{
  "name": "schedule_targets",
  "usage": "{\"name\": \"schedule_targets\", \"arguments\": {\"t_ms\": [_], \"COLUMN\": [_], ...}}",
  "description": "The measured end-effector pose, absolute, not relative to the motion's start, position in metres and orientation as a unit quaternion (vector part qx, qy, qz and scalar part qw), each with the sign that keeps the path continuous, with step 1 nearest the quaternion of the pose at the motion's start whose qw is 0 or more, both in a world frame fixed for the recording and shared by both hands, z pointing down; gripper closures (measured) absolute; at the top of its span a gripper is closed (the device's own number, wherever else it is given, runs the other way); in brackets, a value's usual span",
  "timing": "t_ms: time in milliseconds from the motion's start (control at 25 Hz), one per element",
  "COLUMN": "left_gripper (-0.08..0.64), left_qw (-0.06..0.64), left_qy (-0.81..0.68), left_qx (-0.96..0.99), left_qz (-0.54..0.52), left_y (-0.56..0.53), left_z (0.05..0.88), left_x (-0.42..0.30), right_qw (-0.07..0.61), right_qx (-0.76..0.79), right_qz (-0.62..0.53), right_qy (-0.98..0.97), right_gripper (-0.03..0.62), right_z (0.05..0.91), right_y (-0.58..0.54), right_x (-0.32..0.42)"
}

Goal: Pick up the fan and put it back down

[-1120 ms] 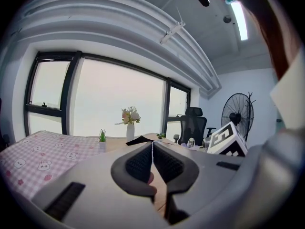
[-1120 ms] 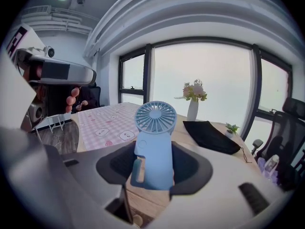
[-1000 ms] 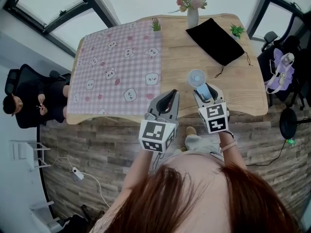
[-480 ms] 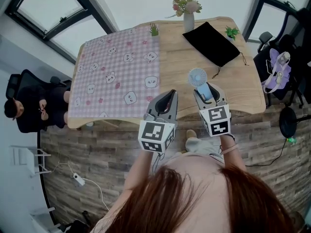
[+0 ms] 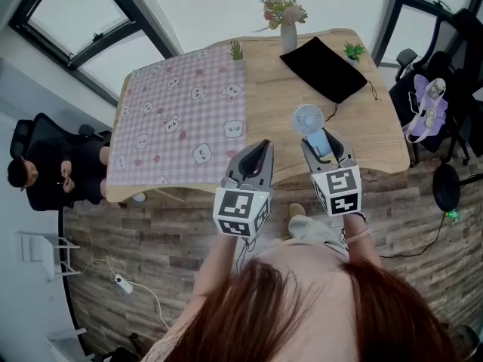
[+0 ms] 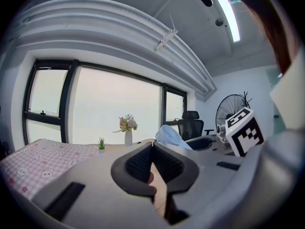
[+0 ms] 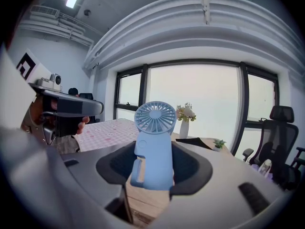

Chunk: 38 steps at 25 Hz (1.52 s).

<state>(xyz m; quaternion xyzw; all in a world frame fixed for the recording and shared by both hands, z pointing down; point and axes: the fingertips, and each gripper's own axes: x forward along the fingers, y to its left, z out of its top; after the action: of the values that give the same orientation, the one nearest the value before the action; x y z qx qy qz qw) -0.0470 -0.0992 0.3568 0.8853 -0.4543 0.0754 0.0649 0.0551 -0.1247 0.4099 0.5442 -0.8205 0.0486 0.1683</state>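
While the right tongs (image 5: 318, 139) clamp the blue fan (image 5: 307, 119) upright over the worktop's (image 5: 377, 130) near edge, the left tongs (image 5: 261, 146) hang pressed together, empty. Pink bear-print cloth (image 5: 181, 123) covers the wooden top's left half. Black pouch (image 5: 323, 68), flower vase (image 5: 288, 35) and small plant (image 5: 352, 51) sit far side. Big windows (image 5: 83, 21), plank floor (image 5: 151, 255).

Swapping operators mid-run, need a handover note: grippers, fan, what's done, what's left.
Left gripper: shut, empty, held beside the right one.
Right gripper: shut on the fan, which stands upright.
Fan looks lifted off the table, above its near side.
Done: pickup.
Left: set it back down on the table, then release.
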Motion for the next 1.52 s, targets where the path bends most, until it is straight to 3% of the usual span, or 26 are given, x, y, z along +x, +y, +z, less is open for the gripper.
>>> {"name": "schedule_targets", "arguments": {"t_ms": [1520], "left_gripper": [0.548], "left_qw": [0.039], "left_qy": [-0.448], "left_qx": [0.892], "left_qz": [0.054], "left_y": [-0.056], "left_z": [0.327], "left_x": [-0.051], "right_qw": [0.082], "right_qx": [0.566], "right_qz": [-0.003], "right_qy": [-0.82], "right_gripper": [0.379], "right_z": [0.333], "right_y": [-0.06], "right_x": [0.057]}}
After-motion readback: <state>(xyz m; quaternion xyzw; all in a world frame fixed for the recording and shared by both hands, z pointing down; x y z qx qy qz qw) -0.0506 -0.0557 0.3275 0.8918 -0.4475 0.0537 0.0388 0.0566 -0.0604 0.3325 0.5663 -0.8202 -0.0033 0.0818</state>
